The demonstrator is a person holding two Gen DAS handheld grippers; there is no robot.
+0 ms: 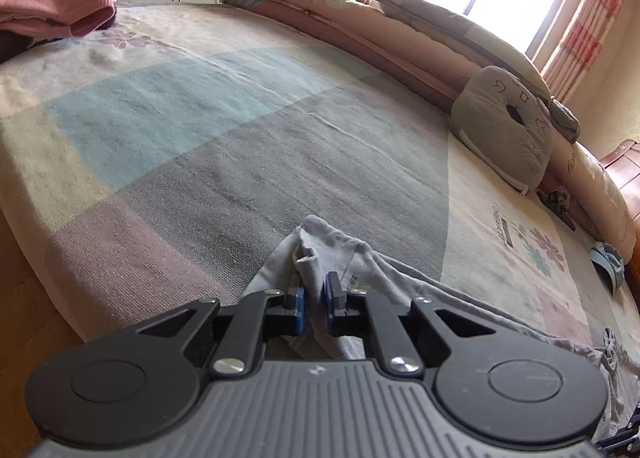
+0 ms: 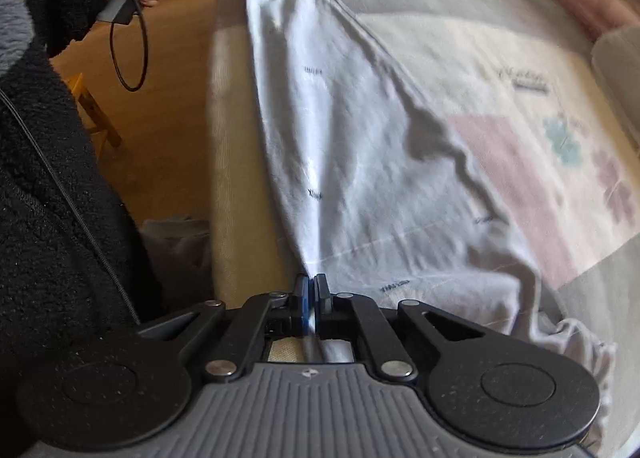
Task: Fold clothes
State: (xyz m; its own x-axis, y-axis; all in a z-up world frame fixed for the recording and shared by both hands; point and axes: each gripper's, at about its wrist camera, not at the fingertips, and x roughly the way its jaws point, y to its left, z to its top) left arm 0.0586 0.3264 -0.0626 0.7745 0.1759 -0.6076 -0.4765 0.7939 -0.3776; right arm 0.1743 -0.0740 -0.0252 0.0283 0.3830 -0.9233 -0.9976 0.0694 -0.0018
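A pale grey-white garment (image 2: pixel 360 162) with small dark printed lettering is stretched between two grippers, one corner bunched between the closed pads of the left gripper (image 1: pixel 315 300) and another edge pinched flat in the right gripper (image 2: pixel 311 300). From the right gripper it rises ahead and to the left as a taut, wrinkled sheet. Its loose part drapes rightward onto the bed.

Small dark repeated lettering on the white garment (image 2: pixel 360 162) and a printed word on the bedspread (image 1: pixel 502 224) are too blurred to read.
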